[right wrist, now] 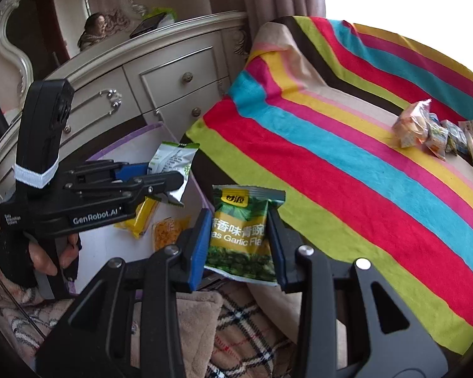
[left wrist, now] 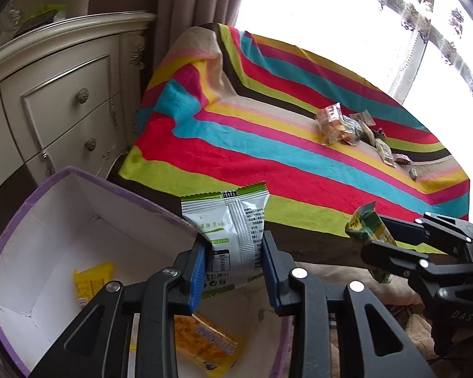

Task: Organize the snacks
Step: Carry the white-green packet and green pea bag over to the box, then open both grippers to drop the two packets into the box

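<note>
Green pea packet [right wrist: 241, 236] reads "Garlic"; left claw [right wrist: 170, 186] reads "GenRobot.AI".

My left gripper [right wrist: 168, 186] is black plastic with blue ribbed pads [right wrist: 132, 170] and silver screws, white "GenRobot.AI" lettering on its side at the frame's left, and a white elastic band round its upright black block. A dark fingerless glove covers my left hand [right wrist: 31, 256] on the grey handle. My right gripper [right wrist: 239, 245] looks alike.
</note>
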Demonstrator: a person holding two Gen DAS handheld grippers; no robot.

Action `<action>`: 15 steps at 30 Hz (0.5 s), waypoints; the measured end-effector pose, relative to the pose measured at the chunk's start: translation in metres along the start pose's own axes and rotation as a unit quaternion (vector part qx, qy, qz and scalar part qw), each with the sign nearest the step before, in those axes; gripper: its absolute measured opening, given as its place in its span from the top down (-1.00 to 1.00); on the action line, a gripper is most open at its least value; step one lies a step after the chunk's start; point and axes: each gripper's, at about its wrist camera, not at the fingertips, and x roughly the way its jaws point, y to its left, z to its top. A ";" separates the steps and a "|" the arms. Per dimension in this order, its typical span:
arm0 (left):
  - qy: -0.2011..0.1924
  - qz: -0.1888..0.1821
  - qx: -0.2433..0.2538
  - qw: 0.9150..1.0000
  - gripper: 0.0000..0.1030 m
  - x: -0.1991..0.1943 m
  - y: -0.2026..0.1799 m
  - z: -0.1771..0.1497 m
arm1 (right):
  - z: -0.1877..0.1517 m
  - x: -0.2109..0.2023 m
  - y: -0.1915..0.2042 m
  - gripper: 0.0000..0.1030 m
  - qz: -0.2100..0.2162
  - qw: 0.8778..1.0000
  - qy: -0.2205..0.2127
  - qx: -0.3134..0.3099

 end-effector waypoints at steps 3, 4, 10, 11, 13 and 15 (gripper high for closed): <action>0.001 0.023 -0.026 0.999 0.35 -0.007 0.024 -0.006 | 0.005 0.010 0.024 0.24 0.020 0.999 0.011 -0.039; 0.001 0.032 -0.035 0.999 0.35 -0.010 0.032 -0.008 | 0.005 0.012 0.031 0.24 0.030 0.998 0.015 -0.049; 0.003 0.088 -0.079 0.993 0.35 -0.023 0.080 -0.020 | 0.009 0.037 0.081 0.24 0.100 0.988 0.045 -0.111; 0.001 0.100 -0.087 0.991 0.35 -0.026 0.087 -0.020 | 0.009 0.041 0.089 0.23 0.114 0.985 0.049 -0.119; -0.003 0.123 -0.102 0.987 0.35 -0.031 0.100 -0.020 | 0.007 0.047 0.103 0.22 0.148 0.979 0.058 -0.129; -0.006 0.147 -0.115 0.982 0.32 -0.034 0.108 -0.019 | 0.003 0.051 0.115 0.21 0.180 0.971 0.062 -0.141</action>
